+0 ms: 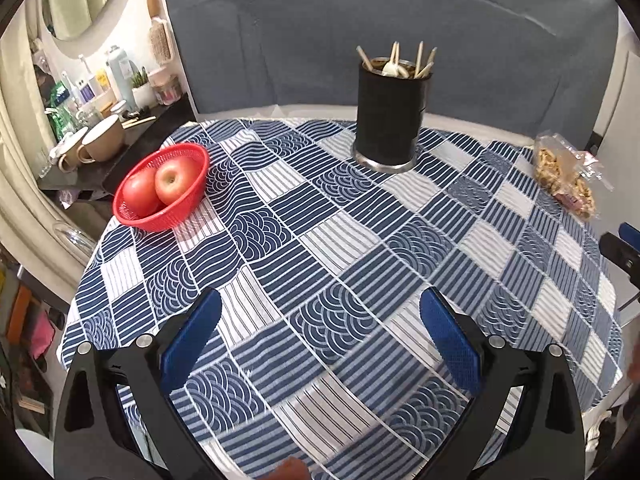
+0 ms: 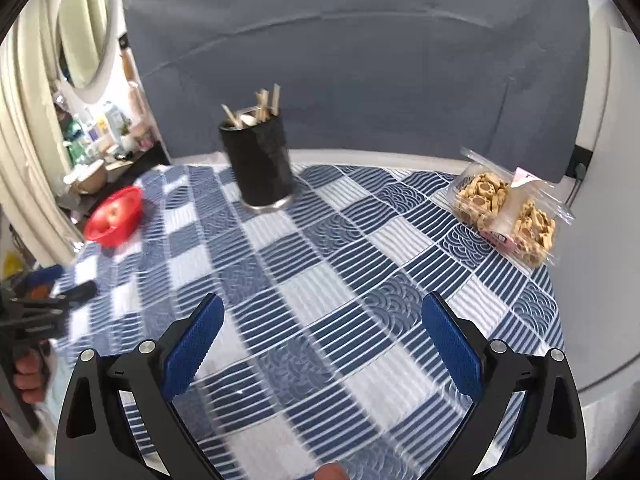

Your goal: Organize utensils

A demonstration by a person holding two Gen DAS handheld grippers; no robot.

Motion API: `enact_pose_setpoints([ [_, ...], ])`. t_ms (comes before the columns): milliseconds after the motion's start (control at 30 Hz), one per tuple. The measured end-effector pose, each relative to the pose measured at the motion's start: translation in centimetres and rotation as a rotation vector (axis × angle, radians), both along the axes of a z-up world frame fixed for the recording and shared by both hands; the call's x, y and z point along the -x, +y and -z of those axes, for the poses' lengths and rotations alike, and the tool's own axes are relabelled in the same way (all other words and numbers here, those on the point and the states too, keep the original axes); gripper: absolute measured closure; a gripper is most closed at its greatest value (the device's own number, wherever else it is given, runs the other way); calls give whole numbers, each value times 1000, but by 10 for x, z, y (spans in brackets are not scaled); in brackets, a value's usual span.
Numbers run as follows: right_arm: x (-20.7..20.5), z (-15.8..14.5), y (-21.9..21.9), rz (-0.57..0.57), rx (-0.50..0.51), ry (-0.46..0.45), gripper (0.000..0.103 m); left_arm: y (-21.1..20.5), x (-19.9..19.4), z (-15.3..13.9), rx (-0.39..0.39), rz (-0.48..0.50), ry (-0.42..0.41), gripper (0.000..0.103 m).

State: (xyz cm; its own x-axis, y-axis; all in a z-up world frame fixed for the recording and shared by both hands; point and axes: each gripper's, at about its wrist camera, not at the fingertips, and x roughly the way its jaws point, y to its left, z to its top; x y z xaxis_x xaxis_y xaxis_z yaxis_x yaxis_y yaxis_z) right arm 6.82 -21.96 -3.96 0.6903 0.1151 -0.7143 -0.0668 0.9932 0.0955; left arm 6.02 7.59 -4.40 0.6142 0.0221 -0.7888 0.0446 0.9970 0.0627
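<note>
So the black utensil holder (image 1: 390,114) is standing upright at the far side of the table, dead ahead of the left gripper (image 1: 320,332) and a bit to the right of its centre line. Wooden utensils (image 1: 404,62), which look like chopsticks plus a pale spoon or two, are already poking out the top. From the right gripper (image 2: 323,336) it sits ahead and off to the left, well out of reach.

Both grippers are spread wide with nothing between the blue pads, just hovering over the blue patterned tablecloth (image 1: 340,248). I can't spot a single loose utensil on the cloth in either view, so my read is that this is either the tail end of the job or a pause before fetching more. If anything's left, the next move means finding it first, then pinching it near the handle and dropping it in tip-down without knocking the holder.

Further out: a red basket (image 1: 160,190) with two apples to the left of the left gripper, and a clear snack pack (image 2: 506,212) ahead-right of the right one. The right wrist view is motion-blurred on its left side.
</note>
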Motion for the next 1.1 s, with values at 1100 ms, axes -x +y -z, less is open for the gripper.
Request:
enact_pose_setpoints([
  [1100, -123, 139, -52, 30, 73, 147, 6, 19, -176, 133, 19, 374, 91, 5],
])
